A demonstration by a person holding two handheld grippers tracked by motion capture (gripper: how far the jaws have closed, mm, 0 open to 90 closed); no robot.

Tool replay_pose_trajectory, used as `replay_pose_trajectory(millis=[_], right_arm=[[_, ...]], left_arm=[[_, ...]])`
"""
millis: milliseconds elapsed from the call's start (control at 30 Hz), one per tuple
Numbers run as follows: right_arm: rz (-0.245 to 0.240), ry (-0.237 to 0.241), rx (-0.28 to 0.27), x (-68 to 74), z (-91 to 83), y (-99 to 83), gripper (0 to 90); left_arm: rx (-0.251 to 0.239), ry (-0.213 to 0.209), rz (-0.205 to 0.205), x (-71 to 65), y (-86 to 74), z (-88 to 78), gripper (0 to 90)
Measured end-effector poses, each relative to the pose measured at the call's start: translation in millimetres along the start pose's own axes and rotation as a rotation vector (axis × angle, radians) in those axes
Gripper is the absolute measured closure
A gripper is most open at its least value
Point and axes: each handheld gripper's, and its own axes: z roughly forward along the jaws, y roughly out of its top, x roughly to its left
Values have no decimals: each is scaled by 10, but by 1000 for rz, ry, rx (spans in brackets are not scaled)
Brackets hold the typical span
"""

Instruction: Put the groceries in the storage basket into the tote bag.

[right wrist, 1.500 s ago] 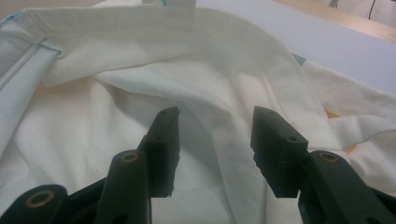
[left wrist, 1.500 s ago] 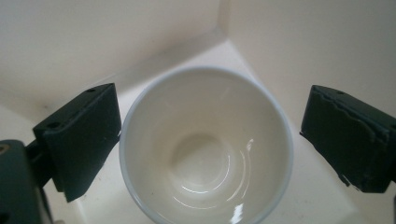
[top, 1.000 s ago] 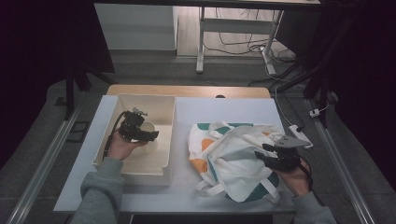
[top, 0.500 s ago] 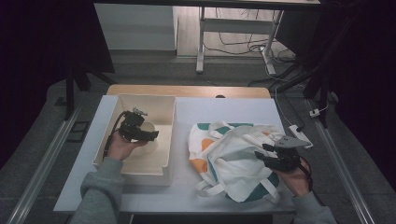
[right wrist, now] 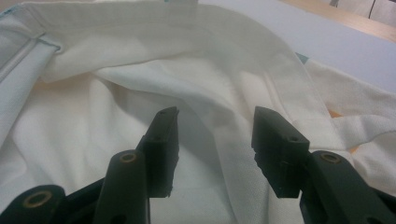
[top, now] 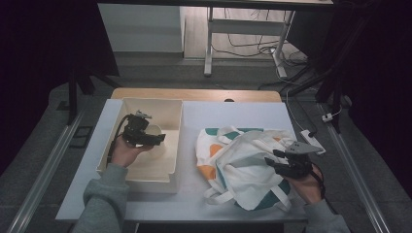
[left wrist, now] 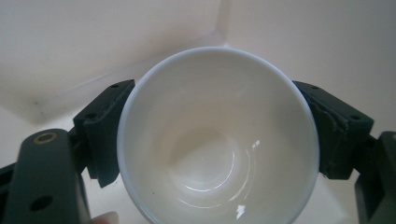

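Left claw clenched on white cup, inside box at bench 9 o'clock. Right claw released over bag, 3 o'clock. Keep cup level; lift straight clear of walls before bagging.

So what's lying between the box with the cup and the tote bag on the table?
Nothing: in the high view a bare strip of white table separates the cream box from the tote bag.

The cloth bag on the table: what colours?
White bag with orange and teal patches; clearest in the high view.
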Motion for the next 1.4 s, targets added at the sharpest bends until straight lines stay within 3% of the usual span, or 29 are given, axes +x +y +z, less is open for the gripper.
replay_pose_trajectory(millis=[733,1400], right_arm=[[-5,-1,3,1,6,-2,509],[-6,2,9,3,23,-9,507]], left_arm=[[-190,-75,-38,-44,67,-401,196],[-377,-173,-61,-94,92,-766,196]])
